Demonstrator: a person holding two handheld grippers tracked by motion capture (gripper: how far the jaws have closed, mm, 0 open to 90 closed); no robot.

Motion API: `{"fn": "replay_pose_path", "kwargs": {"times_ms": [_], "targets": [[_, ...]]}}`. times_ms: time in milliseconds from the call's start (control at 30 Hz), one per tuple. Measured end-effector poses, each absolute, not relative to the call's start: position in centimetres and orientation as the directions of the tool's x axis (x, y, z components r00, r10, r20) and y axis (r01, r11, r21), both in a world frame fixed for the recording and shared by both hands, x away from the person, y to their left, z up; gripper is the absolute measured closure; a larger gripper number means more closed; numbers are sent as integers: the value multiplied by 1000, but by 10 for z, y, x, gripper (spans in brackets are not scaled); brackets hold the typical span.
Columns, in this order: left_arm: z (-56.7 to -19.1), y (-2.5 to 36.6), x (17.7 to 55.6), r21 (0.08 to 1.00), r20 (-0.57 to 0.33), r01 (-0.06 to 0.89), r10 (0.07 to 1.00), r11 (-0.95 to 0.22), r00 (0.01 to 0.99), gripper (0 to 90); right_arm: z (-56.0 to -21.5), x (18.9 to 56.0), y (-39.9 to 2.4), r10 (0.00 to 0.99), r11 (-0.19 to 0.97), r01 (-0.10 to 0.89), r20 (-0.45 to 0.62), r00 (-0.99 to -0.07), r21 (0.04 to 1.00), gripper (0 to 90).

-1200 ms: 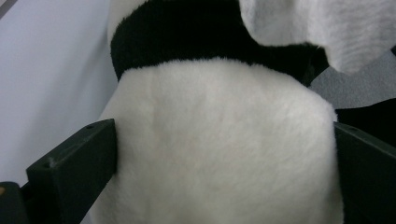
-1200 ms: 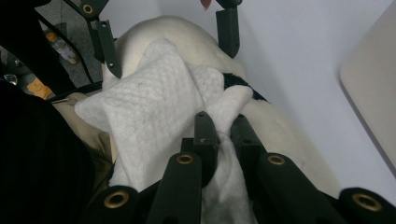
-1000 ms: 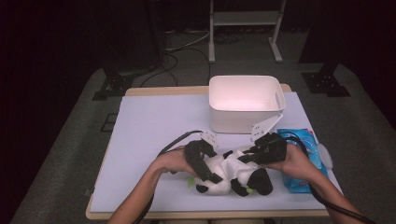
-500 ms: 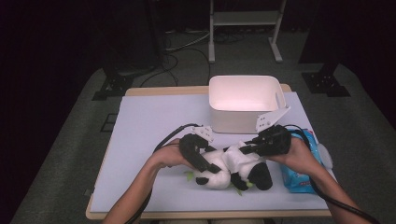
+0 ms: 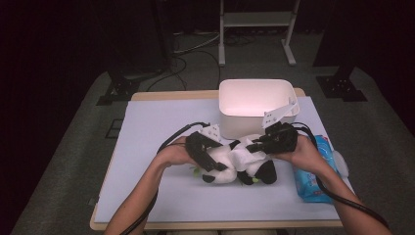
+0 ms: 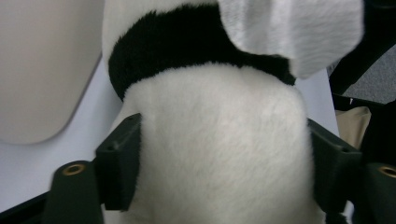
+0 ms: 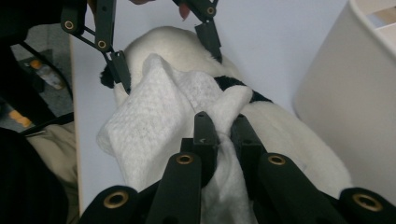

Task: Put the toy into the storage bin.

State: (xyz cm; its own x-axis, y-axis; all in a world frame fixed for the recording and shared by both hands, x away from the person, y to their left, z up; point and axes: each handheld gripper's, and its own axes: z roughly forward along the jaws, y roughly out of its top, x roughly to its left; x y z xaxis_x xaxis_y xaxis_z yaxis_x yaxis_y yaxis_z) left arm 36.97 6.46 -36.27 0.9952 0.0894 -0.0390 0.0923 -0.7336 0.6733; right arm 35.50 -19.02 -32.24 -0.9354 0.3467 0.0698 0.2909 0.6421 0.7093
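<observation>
A black-and-white plush toy (image 5: 230,166) lies on the pale mat in front of the white bin (image 5: 254,105). My left gripper (image 5: 208,156) has its jaws around the toy's white body (image 6: 215,130). They have just been opening a little, but both pads still press into the fur. My right gripper (image 5: 257,144) is shut on a white wipe (image 7: 154,107), which is draped over the toy's back (image 7: 289,135). In the right gripper view, the left gripper (image 7: 166,51) clasps the toy farther off. The wipe (image 6: 289,28) hangs at the top of the left gripper view.
The bin's wall (image 7: 355,84) stands close behind the toy. A blue pack of wipes (image 5: 313,171) lies by the right forearm near the mat's right edge. Cables trail from both grippers toward the front edge.
Both hands and the plush toy have shifted a little away from the table's front edge, toward the bin. The right gripper keeps its hold on the wipe.
</observation>
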Motion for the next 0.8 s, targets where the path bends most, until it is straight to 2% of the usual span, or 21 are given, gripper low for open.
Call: {"fn": "replay_pose_path", "kwargs": {"times_ms": [133, 200, 700, 800], "targets": [[-369, 65, 363, 682, -29, 98, 107, -725, 994, 130, -329, 349, -189, 341, 664, 293, 69, -937, 688, 827], [-369, 67, 361, 691, -28, 104, 117, -716, 993, 115, -330, 346, -190, 345, 665, 295, 68, -936, 687, 827], [-364, 77, 348, 723, -36, 102, 109, -683, 993, 97, -339, 329, -196, 343, 656, 303, 85, -935, 691, 827], [-361, 84, 347, 720, -39, 131, 148, -682, 988, 81, -341, 326, -199, 336, 671, 302, 86, -938, 677, 827]]}}
